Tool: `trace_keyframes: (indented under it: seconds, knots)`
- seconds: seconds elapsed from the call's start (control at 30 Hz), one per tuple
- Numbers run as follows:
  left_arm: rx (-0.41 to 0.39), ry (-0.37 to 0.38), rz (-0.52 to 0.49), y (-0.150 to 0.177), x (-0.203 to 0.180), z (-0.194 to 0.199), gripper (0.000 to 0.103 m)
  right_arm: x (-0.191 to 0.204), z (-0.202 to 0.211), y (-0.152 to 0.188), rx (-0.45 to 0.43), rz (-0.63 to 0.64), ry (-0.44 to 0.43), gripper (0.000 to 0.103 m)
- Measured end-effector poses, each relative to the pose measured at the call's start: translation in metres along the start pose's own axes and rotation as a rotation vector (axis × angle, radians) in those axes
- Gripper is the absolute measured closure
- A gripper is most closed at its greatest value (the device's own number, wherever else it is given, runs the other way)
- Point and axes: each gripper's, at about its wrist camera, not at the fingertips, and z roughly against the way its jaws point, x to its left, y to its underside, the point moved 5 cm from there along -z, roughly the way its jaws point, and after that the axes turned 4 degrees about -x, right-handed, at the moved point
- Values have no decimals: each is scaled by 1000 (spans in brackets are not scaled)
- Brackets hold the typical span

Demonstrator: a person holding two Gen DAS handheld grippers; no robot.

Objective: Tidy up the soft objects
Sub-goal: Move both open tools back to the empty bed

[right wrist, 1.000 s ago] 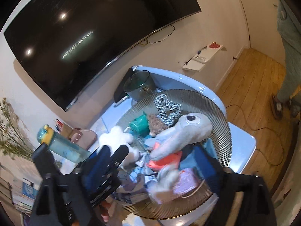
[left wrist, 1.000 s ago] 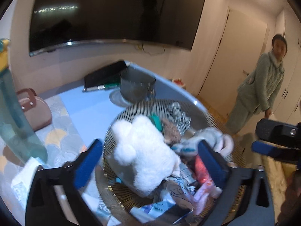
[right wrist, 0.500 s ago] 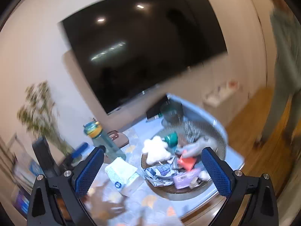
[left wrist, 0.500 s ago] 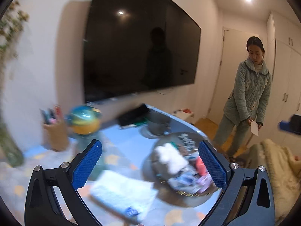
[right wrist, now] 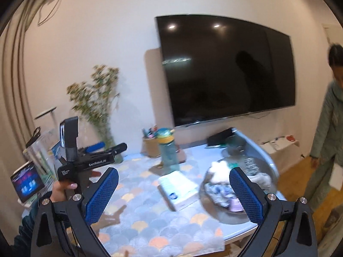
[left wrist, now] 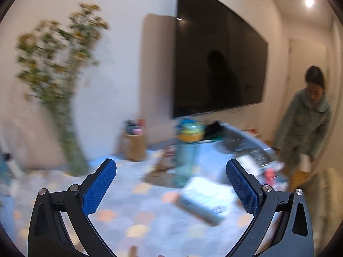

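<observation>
Left gripper (left wrist: 171, 190): spread wide, nothing between the blue pads, held above the table.
Right gripper (right wrist: 174, 194): also wide apart and empty.
Tissue pack (right wrist: 179, 189): just beyond the right gripper, at 12 o'clock.
Soft objects (right wrist: 223, 184): piled in the wire basket (right wrist: 268, 171), 2 o'clock from the right gripper.
Water bottle (right wrist: 168, 148): upright behind the pack.
Left view: motion-blurred.

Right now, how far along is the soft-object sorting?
Done, by the look of it: the soft things, including the white plush, sit piled in the round wire tray on the table. In hand: nothing; the left gripper and right gripper are both open and held back from the tray. Left: nothing obvious, though blur hides detail.
</observation>
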Motion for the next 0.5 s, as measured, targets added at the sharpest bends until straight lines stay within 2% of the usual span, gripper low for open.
trace_keyframes:
  seconds: [0.1, 0.27, 0.33, 0.43, 0.5]
  knots:
    - [3, -116, -57, 18, 20, 8, 1, 31, -30, 17, 60, 40, -71, 0]
    - [-31, -240, -122, 63, 60, 20, 1, 95, -106, 53, 159, 101, -212, 0]
    - [-24, -311, -140, 78, 77, 23, 1, 111, -134, 62, 156, 113, -221, 0]
    - [59, -414, -137, 103, 112, 13, 1, 134, -187, 78, 168, 150, -191, 0]
    - [151, -456, -75, 120, 141, 2, 1, 149, -226, 89, 194, 179, -175, 0]
